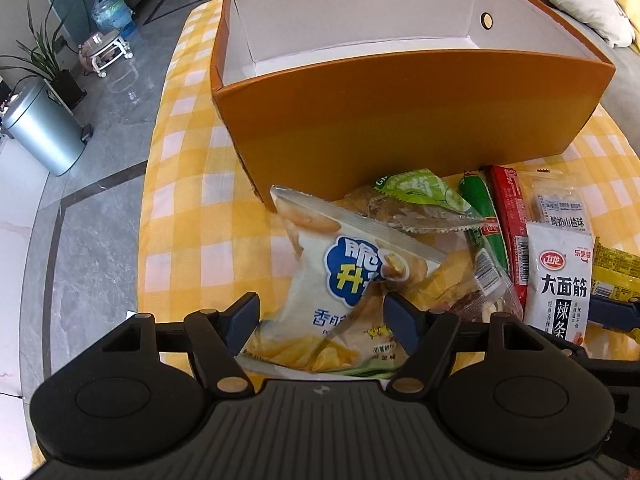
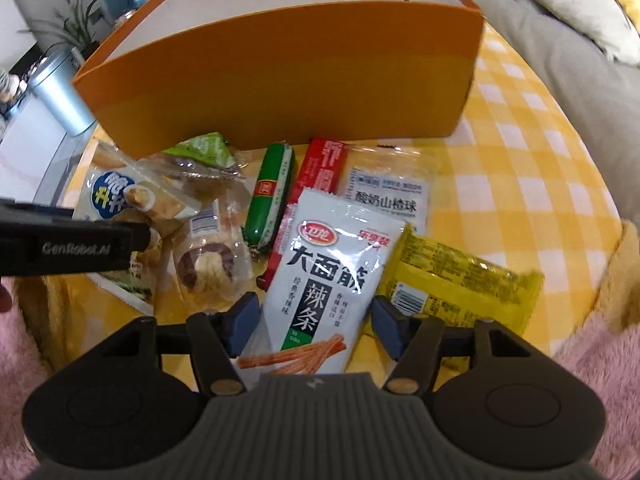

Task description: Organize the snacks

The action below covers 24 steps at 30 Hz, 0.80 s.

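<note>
while the left gripper (image 1: pixel 320 320) is straddling the chip bag (image 1: pixel 344 296) wide open, right gripper (image 2: pixel 314 320) is gaping around the spicy strip pack (image 2: pixel 328 276); snacks are lying mid-frame on yellow checked cloth (image 1: pixel 192 208), orange box (image 1: pixel 400 112) above, grey tile floor (image 1: pixel 92 216) left.

My box (image 1: pixel 400 112) was orange outside, white inside | cloth (image 1: pixel 188 216) yellow-and-white check | chip bag (image 1: pixel 340 280) white and yellow with blue logo | spicy-strip pack (image 2: pixel 332 272) white with black lettering | sausage (image 2: pixel 270 200) green | rug (image 2: pixel 600 360) pink
</note>
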Motion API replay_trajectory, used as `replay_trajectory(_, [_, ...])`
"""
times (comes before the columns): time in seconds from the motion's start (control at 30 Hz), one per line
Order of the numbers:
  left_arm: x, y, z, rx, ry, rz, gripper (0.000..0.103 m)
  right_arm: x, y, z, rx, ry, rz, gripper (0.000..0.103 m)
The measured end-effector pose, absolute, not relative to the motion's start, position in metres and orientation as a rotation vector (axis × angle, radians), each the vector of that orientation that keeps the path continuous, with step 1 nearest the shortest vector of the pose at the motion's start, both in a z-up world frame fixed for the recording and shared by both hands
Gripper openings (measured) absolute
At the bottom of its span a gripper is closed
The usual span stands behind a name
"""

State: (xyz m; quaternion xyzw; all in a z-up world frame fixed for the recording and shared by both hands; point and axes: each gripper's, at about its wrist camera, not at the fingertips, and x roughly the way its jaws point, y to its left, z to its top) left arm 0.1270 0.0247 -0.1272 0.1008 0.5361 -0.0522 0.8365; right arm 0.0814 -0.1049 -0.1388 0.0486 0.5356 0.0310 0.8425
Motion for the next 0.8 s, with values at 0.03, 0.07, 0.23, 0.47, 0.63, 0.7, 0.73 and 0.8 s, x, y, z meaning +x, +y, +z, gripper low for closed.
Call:
replay_trajectory(0.03, [0.127, 0.024, -0.128, 0.215, 1.135, -0.11, 0.081, 0.082, -0.104, -0.14, 0.098, 1.13, 0.068, 0.059])
replay_trajectory(0.07, [0.127, 0.022, -0.129, 0.219, 1.134, -0.11, 0.078, 0.082, -0.104, -0.14, 0.097, 1.128, 0.071, 0.059])
replay_trajectory(0.23, [0.126, 0.021, -0.126, 0.202, 1.133, -0.125, 0.053, 0.083, -0.103, -0.139, 0.072, 1.132, 0.087, 0.054])
replay_trajectory(0.47, [0.124, 0.026, -0.117, 0.142, 1.138, -0.129, 0.033, 0.081, -0.105, -0.136, 0.062, 1.135, 0.122, 0.047])
replay_trajectory(0.63, [0.116, 0.027, -0.101, 0.11, 1.119, -0.122, 0.032, 0.078, -0.111, -0.128, 0.083, 1.11, 0.133, 0.045])
replay_trajectory(0.7, [0.111, 0.026, -0.094, 0.114, 1.113, -0.106, 0.032, 0.076, -0.114, -0.123, 0.091, 1.094, 0.131, 0.045])
replay_trajectory(0.73, [0.109, 0.026, -0.091, 0.112, 1.107, -0.101, 0.032, 0.074, -0.117, -0.121, 0.096, 1.086, 0.129, 0.045])
replay_trajectory(0.8, [0.103, 0.025, -0.083, 0.107, 1.092, -0.094, 0.032, 0.072, -0.121, -0.116, 0.102, 1.065, 0.128, 0.045])
